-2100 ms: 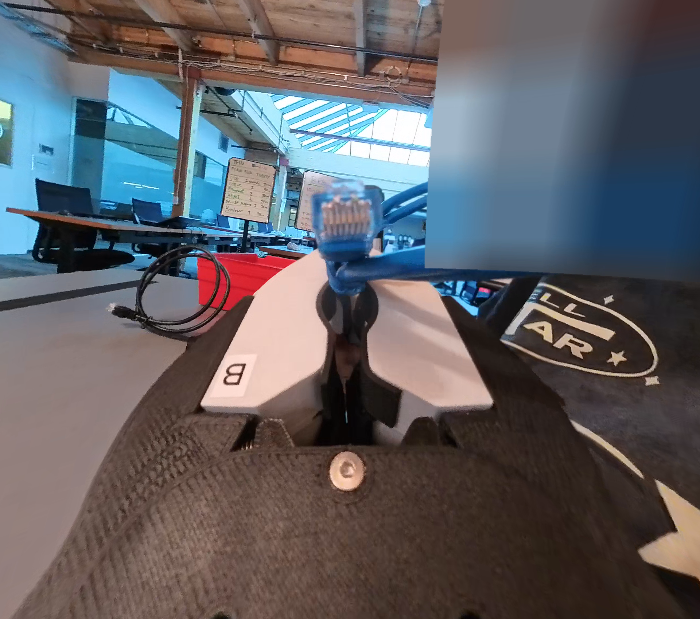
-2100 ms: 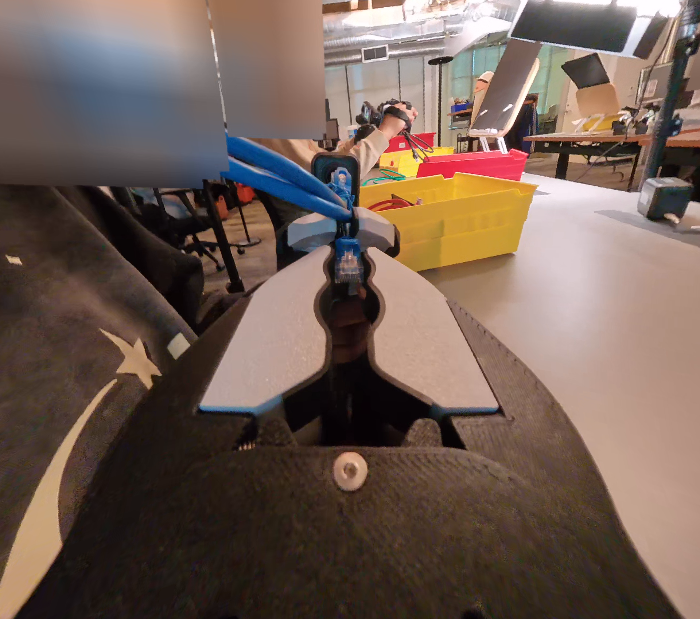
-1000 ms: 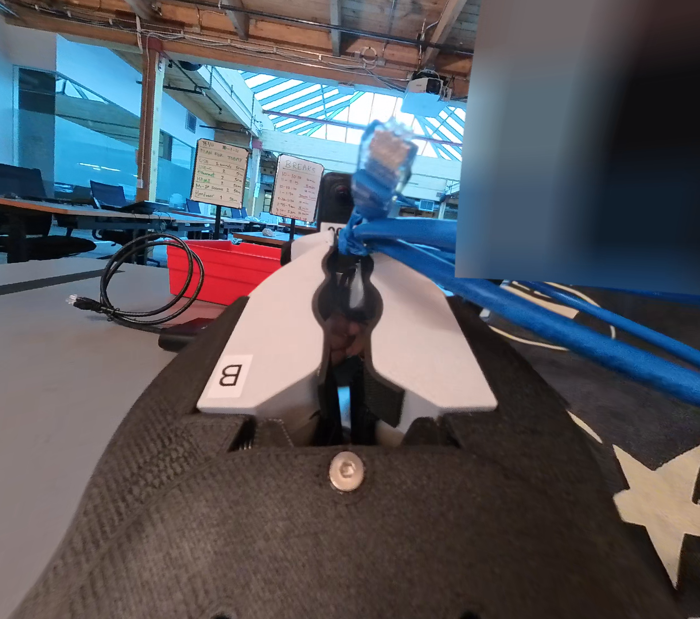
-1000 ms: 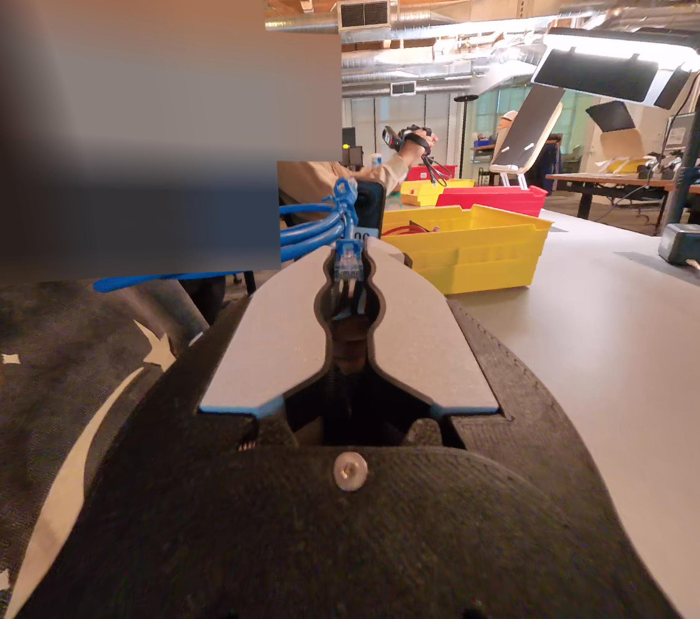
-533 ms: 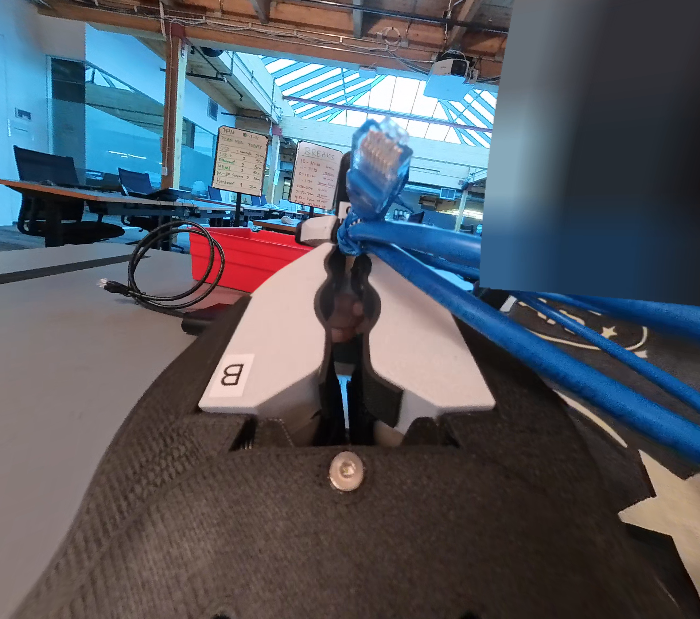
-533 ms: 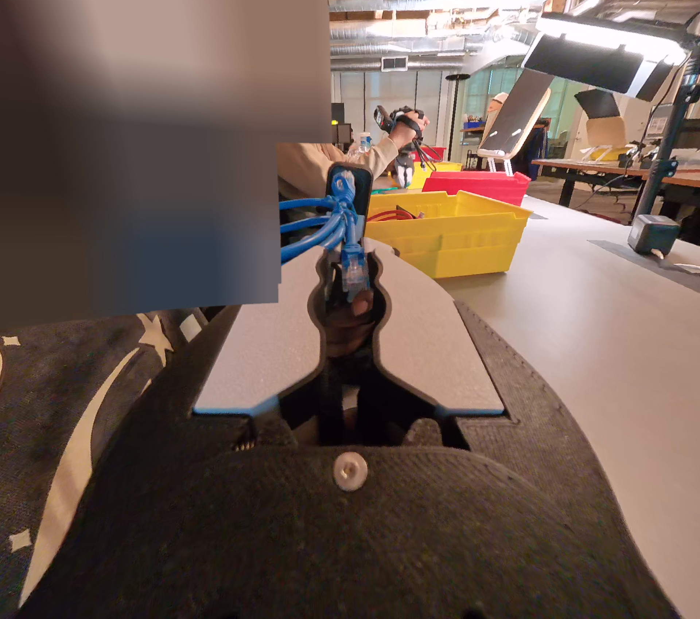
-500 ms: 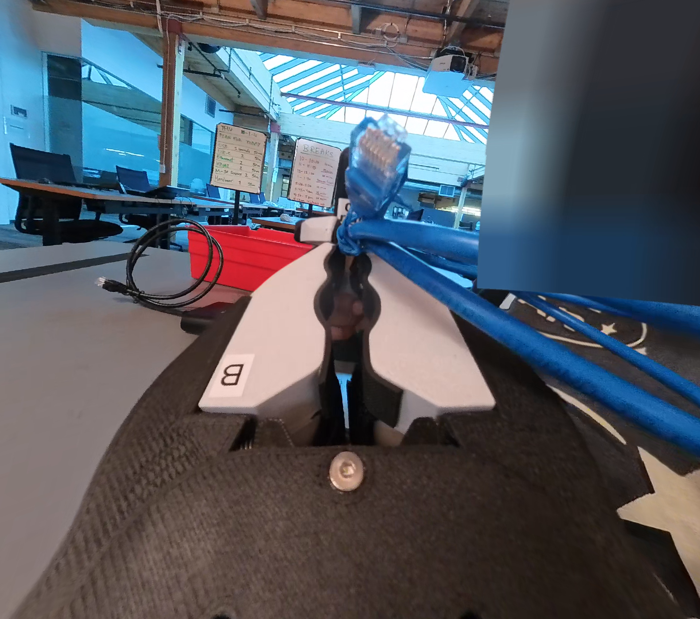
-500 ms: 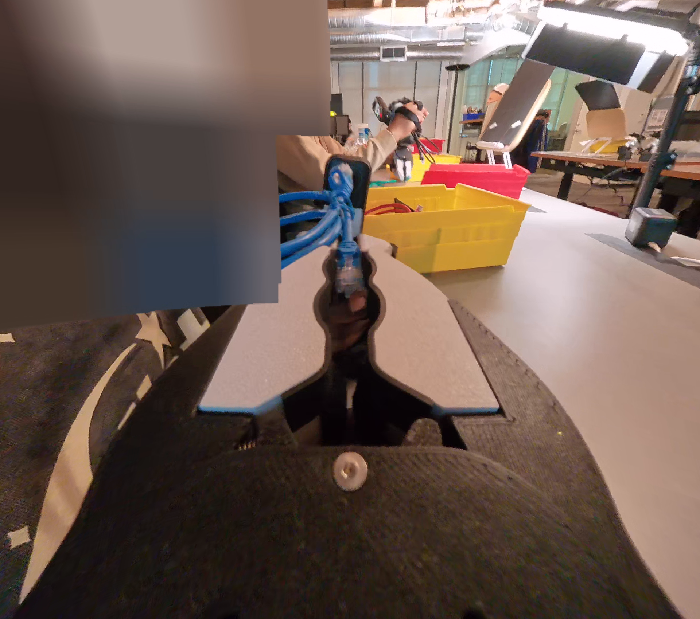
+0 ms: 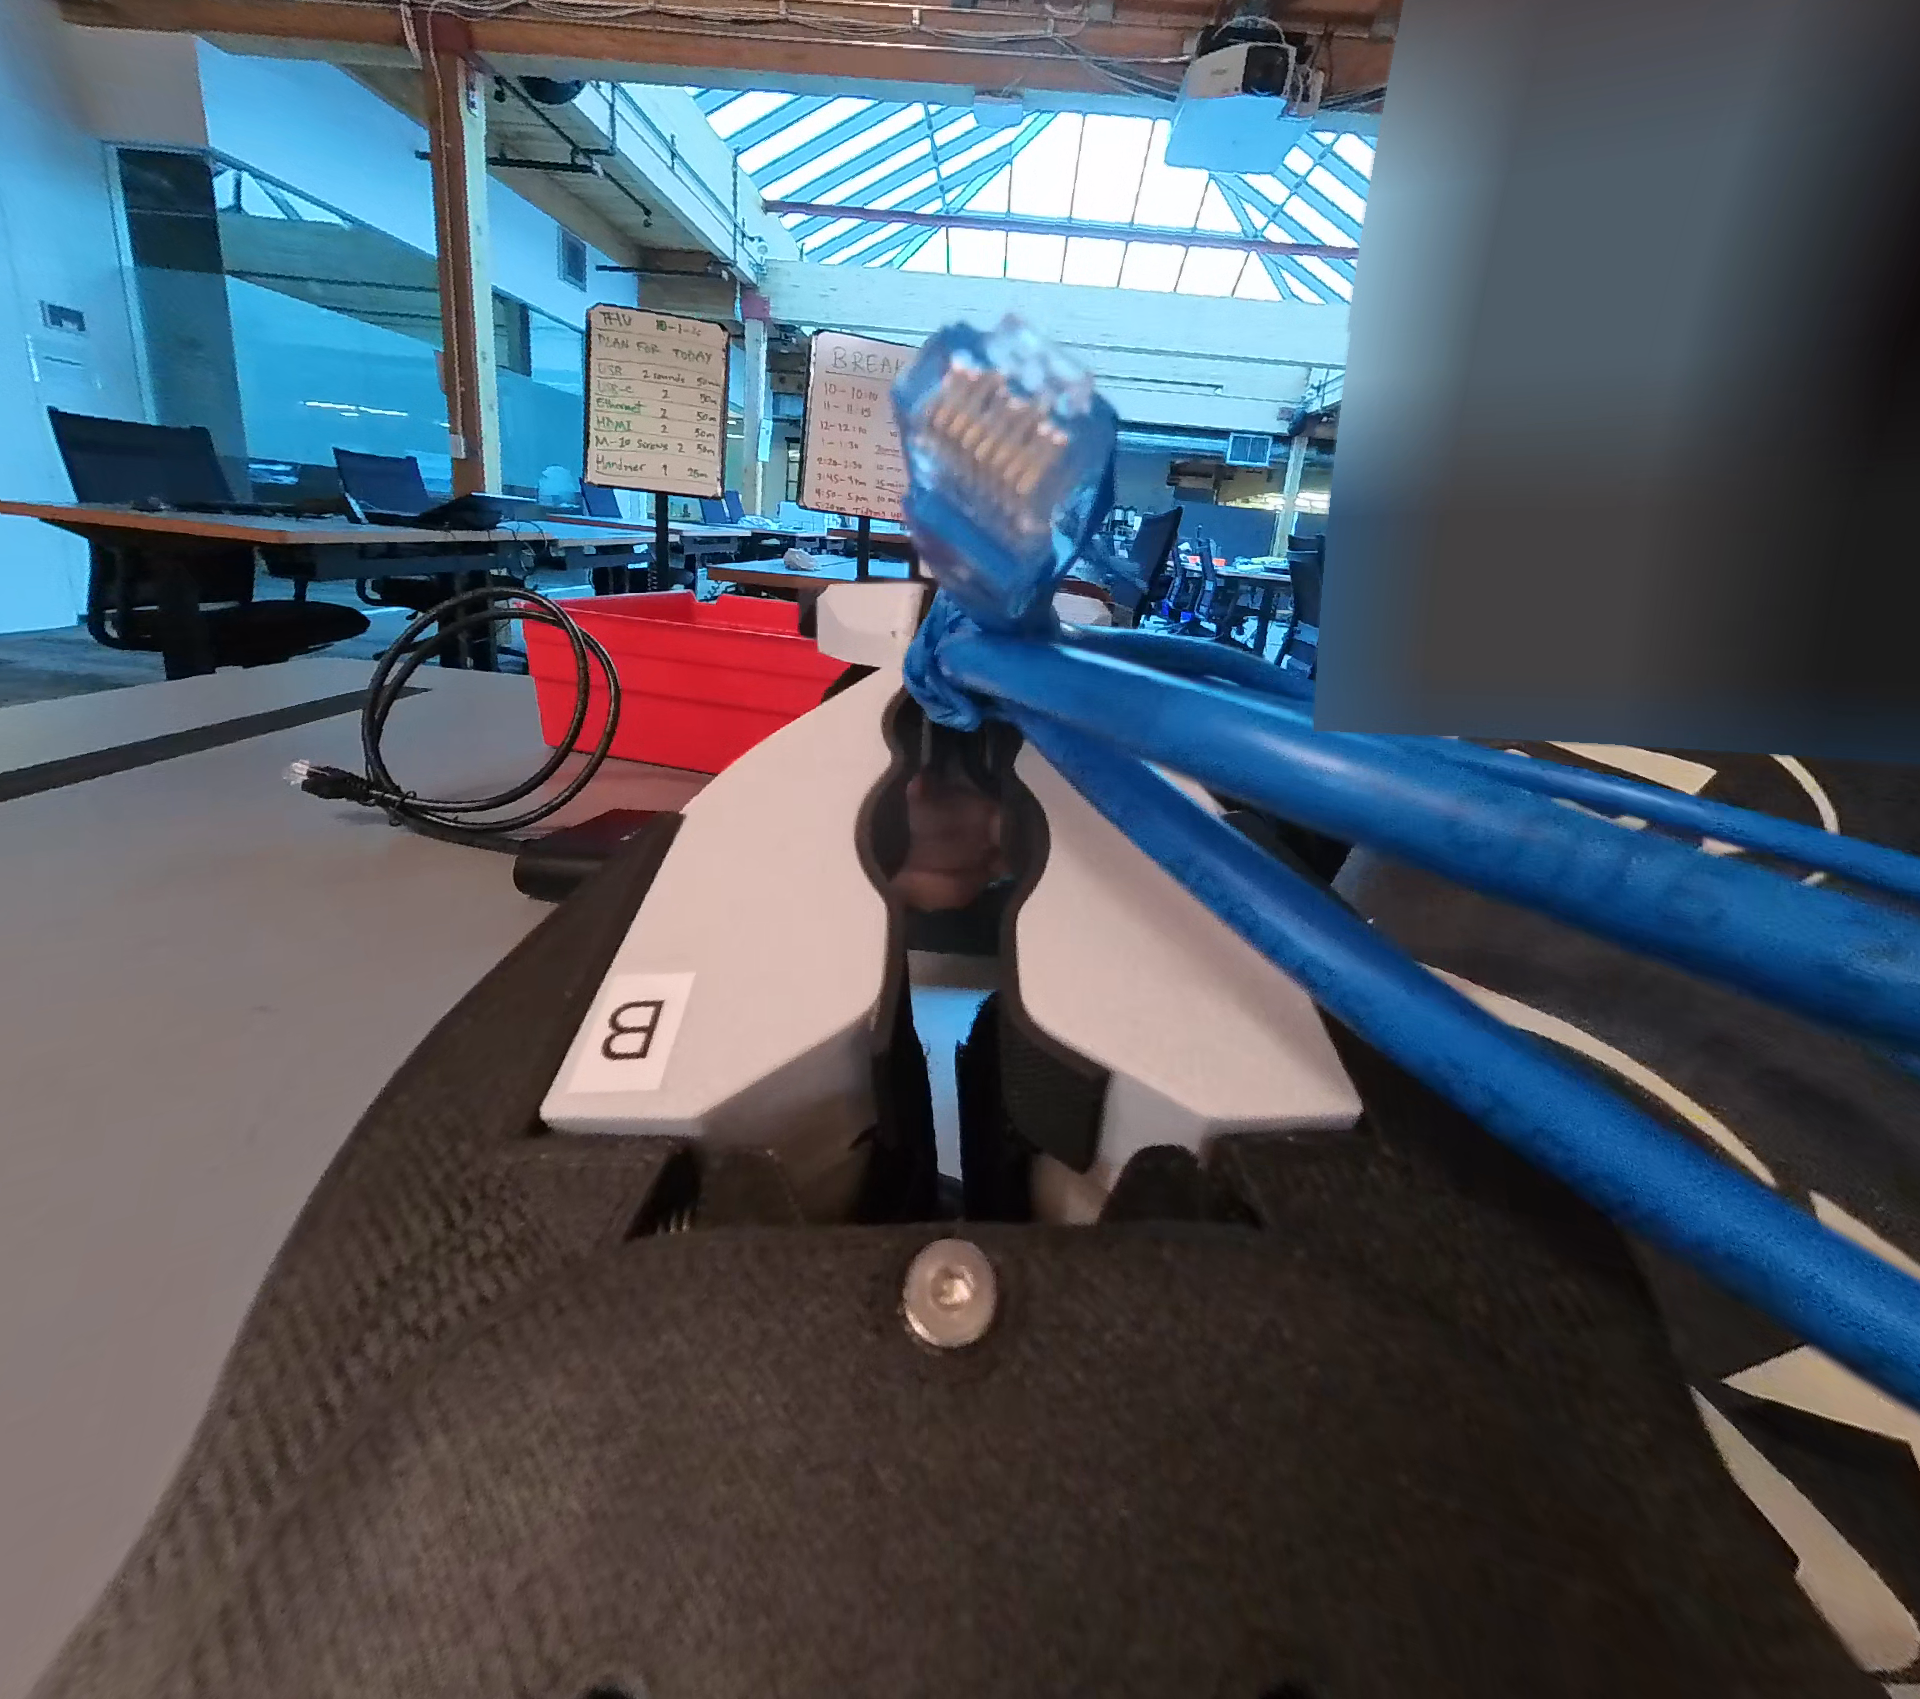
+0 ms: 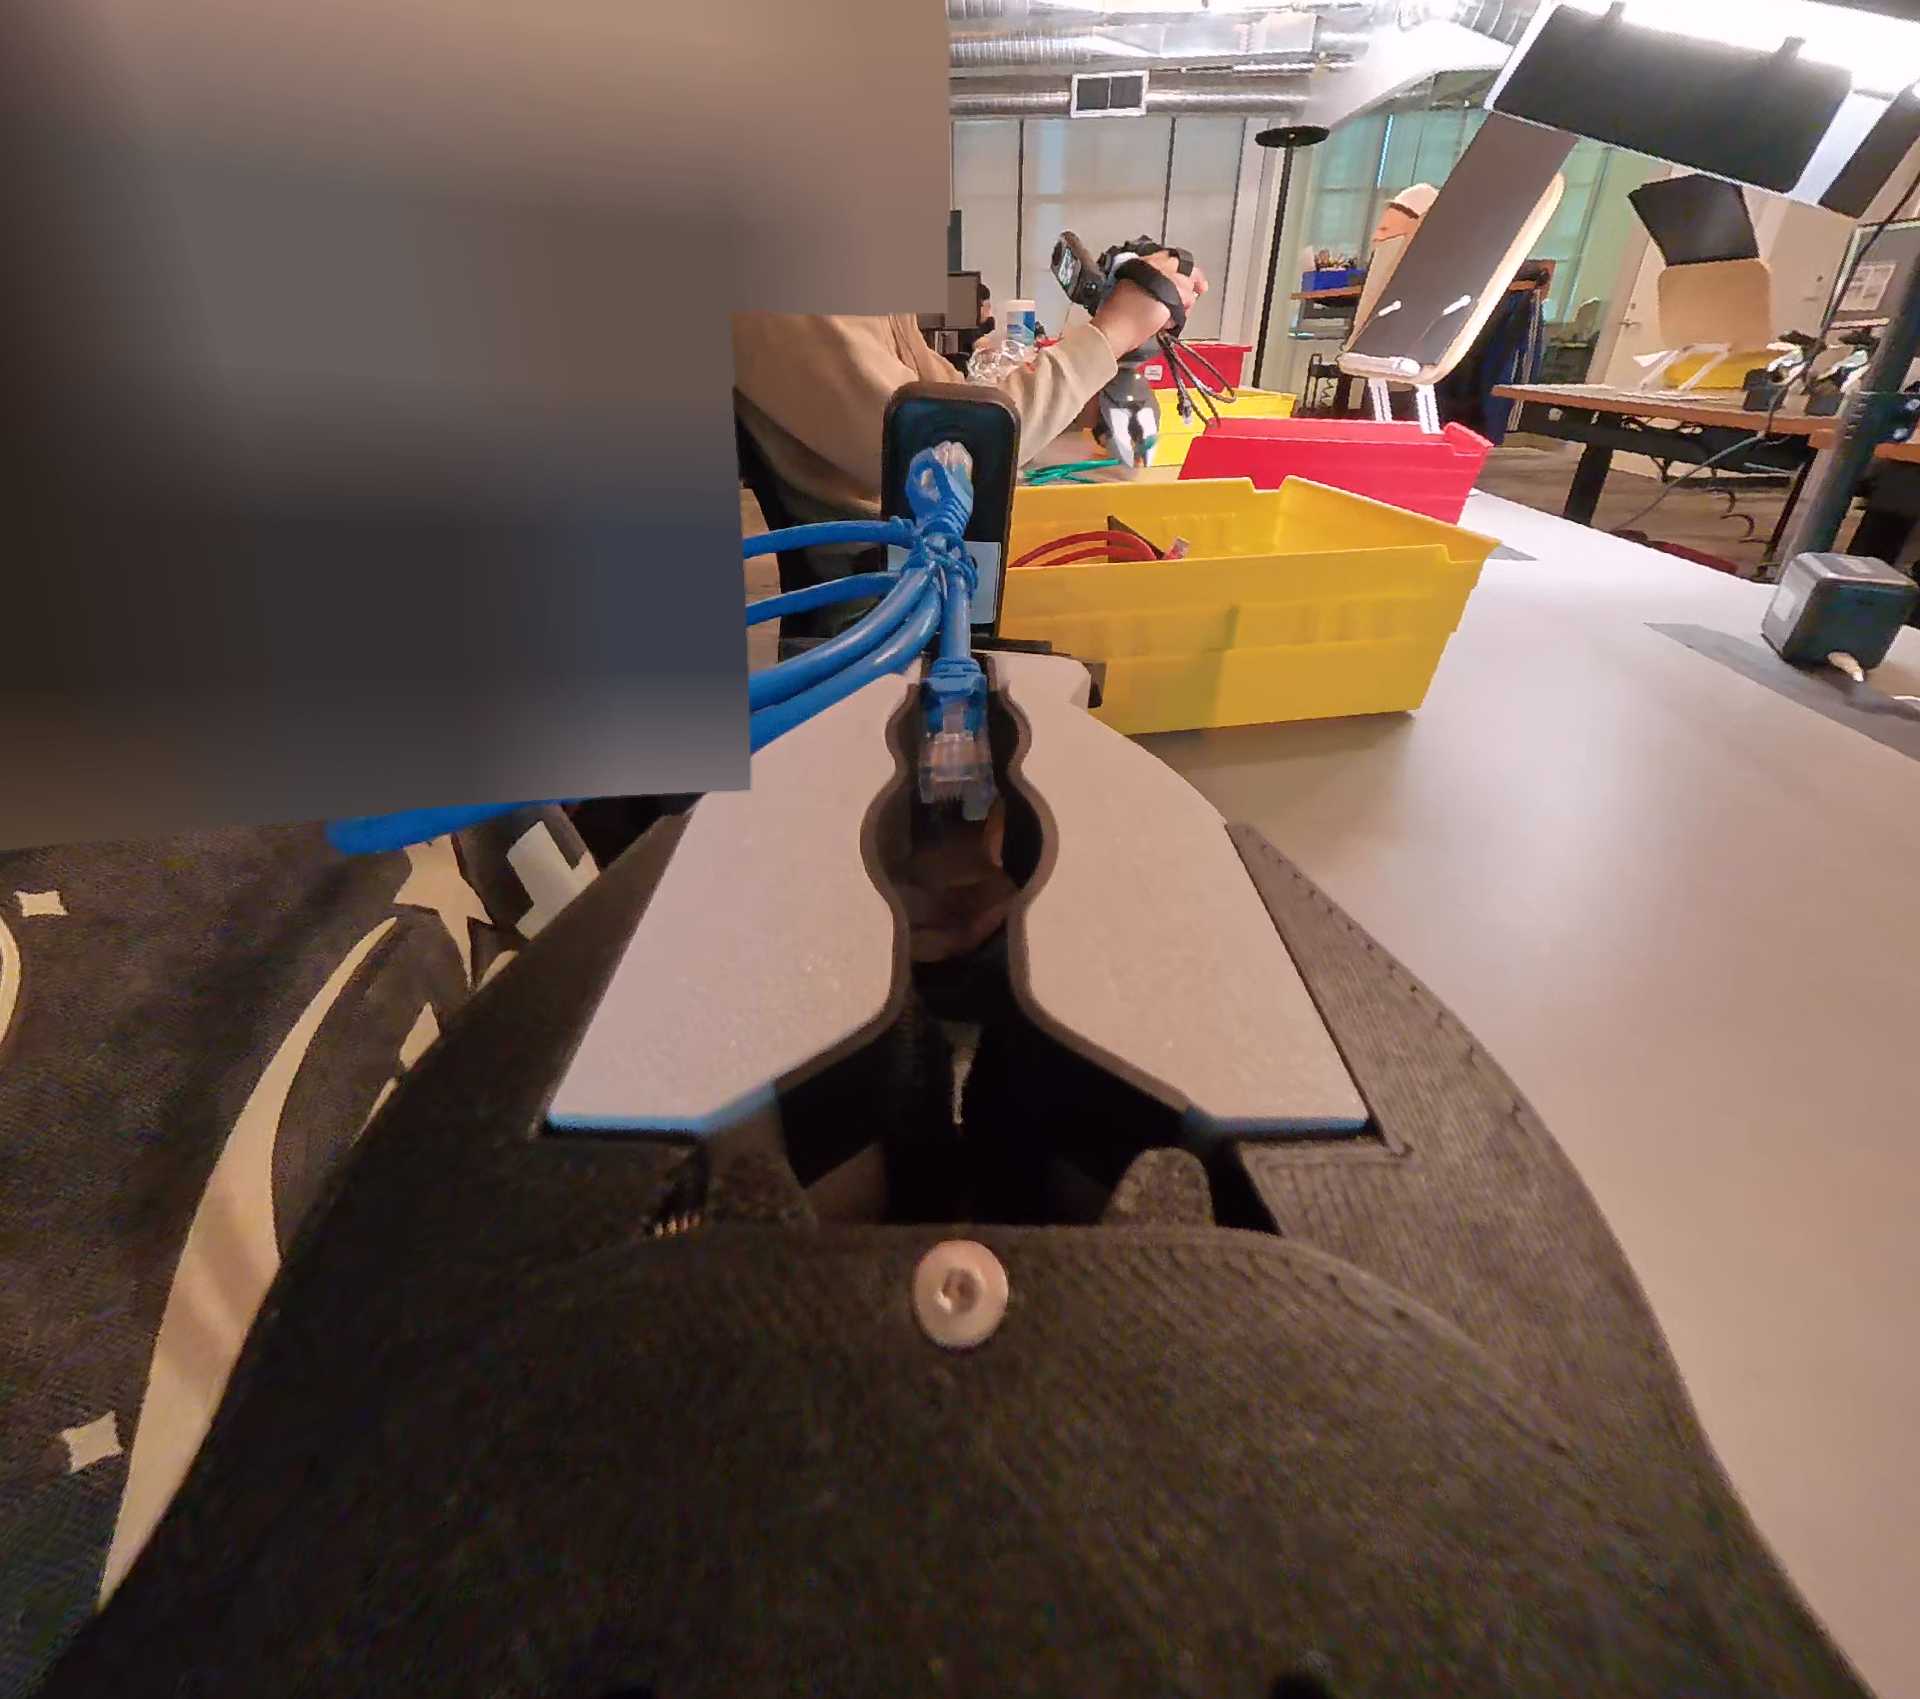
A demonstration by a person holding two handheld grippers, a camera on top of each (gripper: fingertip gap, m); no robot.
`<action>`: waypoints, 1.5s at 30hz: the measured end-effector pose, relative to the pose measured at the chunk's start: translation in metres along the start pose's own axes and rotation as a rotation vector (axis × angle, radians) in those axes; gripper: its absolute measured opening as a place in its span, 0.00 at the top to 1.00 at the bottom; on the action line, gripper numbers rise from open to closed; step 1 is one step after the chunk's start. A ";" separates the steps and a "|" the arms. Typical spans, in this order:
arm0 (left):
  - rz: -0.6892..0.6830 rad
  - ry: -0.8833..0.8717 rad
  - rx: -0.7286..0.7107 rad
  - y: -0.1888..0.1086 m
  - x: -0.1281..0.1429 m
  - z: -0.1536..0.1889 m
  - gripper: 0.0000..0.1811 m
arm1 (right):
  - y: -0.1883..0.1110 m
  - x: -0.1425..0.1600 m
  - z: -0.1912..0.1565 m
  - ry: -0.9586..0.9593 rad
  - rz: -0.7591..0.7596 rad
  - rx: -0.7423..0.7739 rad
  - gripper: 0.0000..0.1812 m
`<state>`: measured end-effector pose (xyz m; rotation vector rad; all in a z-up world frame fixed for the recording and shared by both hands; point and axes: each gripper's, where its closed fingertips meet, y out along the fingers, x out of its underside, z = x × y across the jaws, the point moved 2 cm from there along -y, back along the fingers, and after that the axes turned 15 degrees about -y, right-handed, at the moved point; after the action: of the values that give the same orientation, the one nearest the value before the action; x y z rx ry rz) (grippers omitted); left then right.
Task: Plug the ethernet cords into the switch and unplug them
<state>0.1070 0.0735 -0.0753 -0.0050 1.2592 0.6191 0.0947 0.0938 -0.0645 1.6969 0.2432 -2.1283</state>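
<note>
A coiled blue ethernet cord [image 9: 1455, 880] is held in the air between both grippers. My left gripper [image 9: 951, 709] is shut on the cord where it is tied into a bundle. One clear plug [image 9: 997, 465] sticks up above its tips. My right gripper [image 10: 951, 688] is shut on the cord's other plug [image 10: 951, 745], which lies in the notch between its fingers. The left gripper's black body [image 10: 948, 506] faces the right one, almost touching. The cord's loops [image 10: 831, 652] hang to the left in the right wrist view. No switch is in view.
A grey table [image 9: 208, 974] lies below. A coiled black cable [image 9: 488, 714] and a red bin [image 9: 675, 683] are on it. In the right wrist view a yellow bin [image 10: 1247, 641], a red bin [image 10: 1340, 465] and a small grey box [image 10: 1839, 610] stand on the table. Another person's hand [image 10: 1132, 309] holds a gripper behind. Both grippers' tips are close together, under 4 cm apart.
The two grippers have come closer together, tip to tip. The blue loops have swung down across the right of the left wrist view. The upper plug now tilts slightly left.
</note>
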 end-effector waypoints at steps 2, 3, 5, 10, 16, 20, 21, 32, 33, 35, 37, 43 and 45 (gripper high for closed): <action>0.000 0.000 -0.003 0.000 0.000 0.000 0.94 | 0.000 0.000 0.000 0.010 0.002 -0.001 0.94; 0.005 0.001 -0.004 -0.001 -0.001 0.000 0.94 | 0.000 0.000 0.000 0.016 0.008 0.001 0.94; 0.020 -0.006 -0.010 -0.002 -0.002 -0.001 0.93 | -0.001 0.001 0.002 0.034 0.018 0.005 0.94; 0.027 0.001 -0.010 -0.002 -0.003 -0.001 0.93 | -0.001 0.002 0.001 0.026 0.037 0.004 0.94; 0.022 0.050 -0.011 -0.002 -0.002 0.001 0.97 | -0.002 0.000 -0.001 -0.033 0.012 0.016 0.94; 0.022 0.083 -0.010 -0.001 -0.002 0.003 0.94 | -0.003 -0.001 -0.003 -0.062 -0.012 0.007 0.94; 0.023 0.084 -0.011 -0.002 -0.002 0.003 0.94 | -0.003 -0.001 -0.003 -0.058 -0.025 0.003 0.94; 0.016 0.039 0.026 -0.002 -0.001 0.006 0.94 | -0.008 0.000 -0.006 0.004 -0.112 -0.058 0.94; 0.018 0.034 0.024 -0.002 -0.002 0.005 0.94 | -0.008 0.001 -0.005 0.003 -0.119 -0.055 0.94; 0.020 0.025 0.029 -0.003 -0.003 0.005 0.95 | -0.007 0.001 -0.005 0.008 -0.120 -0.051 0.94; 0.020 0.020 0.030 -0.003 -0.003 0.005 0.95 | -0.007 0.002 -0.005 0.021 -0.116 -0.054 0.94; 0.036 0.011 0.026 -0.004 -0.004 0.005 0.93 | -0.004 0.003 -0.006 0.045 -0.115 -0.060 0.94; 0.032 0.013 0.030 -0.004 -0.004 0.005 0.94 | -0.004 0.004 -0.005 0.043 -0.120 -0.058 0.94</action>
<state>0.1127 0.0700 -0.0714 0.0362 1.2833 0.6291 0.0968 0.0987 -0.0702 1.7358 0.4249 -2.1493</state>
